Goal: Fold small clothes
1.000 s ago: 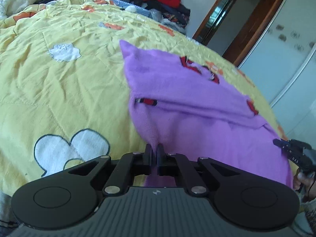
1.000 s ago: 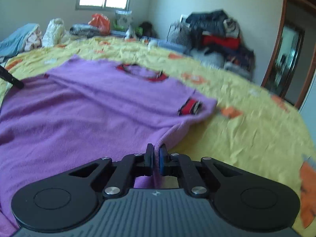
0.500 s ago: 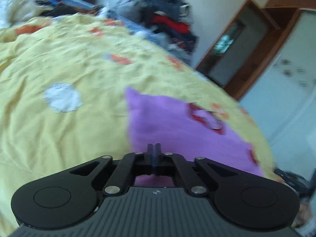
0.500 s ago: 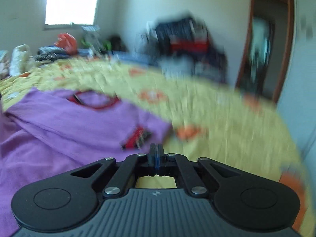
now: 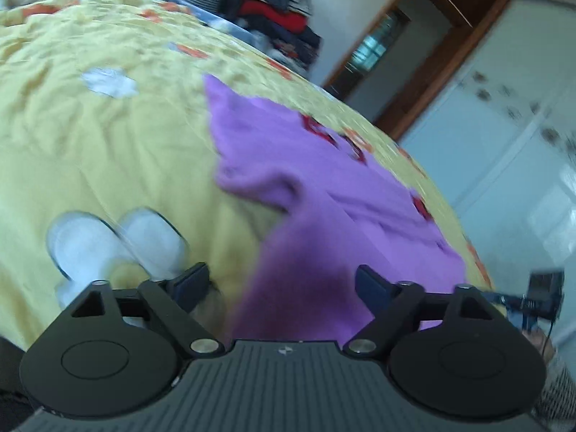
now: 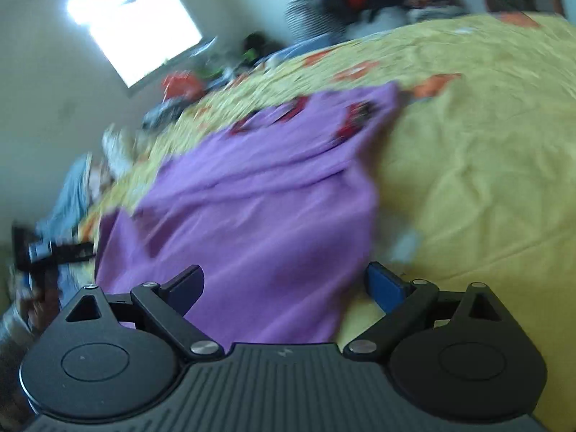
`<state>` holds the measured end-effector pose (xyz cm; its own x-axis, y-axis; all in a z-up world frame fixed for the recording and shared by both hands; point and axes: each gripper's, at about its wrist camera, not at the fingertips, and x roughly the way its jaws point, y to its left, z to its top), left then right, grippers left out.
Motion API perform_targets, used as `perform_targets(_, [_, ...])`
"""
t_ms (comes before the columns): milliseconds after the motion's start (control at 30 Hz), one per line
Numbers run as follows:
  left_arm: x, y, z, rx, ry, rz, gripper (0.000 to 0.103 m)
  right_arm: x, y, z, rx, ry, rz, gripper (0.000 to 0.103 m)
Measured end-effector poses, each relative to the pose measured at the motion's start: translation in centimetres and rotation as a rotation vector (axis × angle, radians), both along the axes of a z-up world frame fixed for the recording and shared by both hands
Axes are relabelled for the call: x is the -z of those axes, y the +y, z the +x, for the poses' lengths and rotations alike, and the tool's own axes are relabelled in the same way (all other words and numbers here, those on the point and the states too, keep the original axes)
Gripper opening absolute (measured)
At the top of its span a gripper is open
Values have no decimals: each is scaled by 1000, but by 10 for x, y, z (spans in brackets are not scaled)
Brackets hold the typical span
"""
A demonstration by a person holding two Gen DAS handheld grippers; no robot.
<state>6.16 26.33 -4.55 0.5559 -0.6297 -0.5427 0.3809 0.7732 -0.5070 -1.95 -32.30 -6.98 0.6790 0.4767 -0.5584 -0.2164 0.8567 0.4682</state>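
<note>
A small purple top (image 5: 324, 194) with red trim lies on the yellow bedspread (image 5: 90, 151), its near hem bunched and rumpled. In the left wrist view my left gripper (image 5: 280, 280) hangs over the hem's left corner, jaws opening, cloth below them but no pad pressing it. The right wrist view shows the same purple top (image 6: 259, 208) stretching away toward its red-edged neck. My right gripper (image 6: 284, 280) is over the hem's right corner, jaws opening wide and free of the cloth. Each gripper shows at the edge of the other's view: the right gripper (image 5: 540, 295), the left gripper (image 6: 43, 248).
Piles of clothes (image 5: 273, 10) sit at the bed's far end, beside a wooden door frame (image 5: 392, 57). White wardrobe doors (image 5: 511, 144) stand to the right. A bright window (image 6: 133, 21) and more heaped laundry (image 6: 180, 86) lie beyond the bed.
Both grippers, shut on the hem corners a second ago, lifted and then came back down and now stand open. The hem has dropped in a rumpled fold. The right view has rolled.
</note>
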Motion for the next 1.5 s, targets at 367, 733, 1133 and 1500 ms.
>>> perform_targets(367, [13, 19, 3, -91, 85, -197, 4, 7, 25, -1, 27, 37, 109, 5])
perform_targets(733, [-28, -12, 36, -50, -11, -278, 4, -43, -18, 10, 90, -153, 395, 4])
perform_targets(1133, [10, 21, 46, -76, 92, -190, 95, 5, -74, 18, 243, 58, 317, 94])
perform_targets(1500, [20, -26, 3, 82, 120, -137, 4, 6, 30, 4, 62, 31, 115, 97])
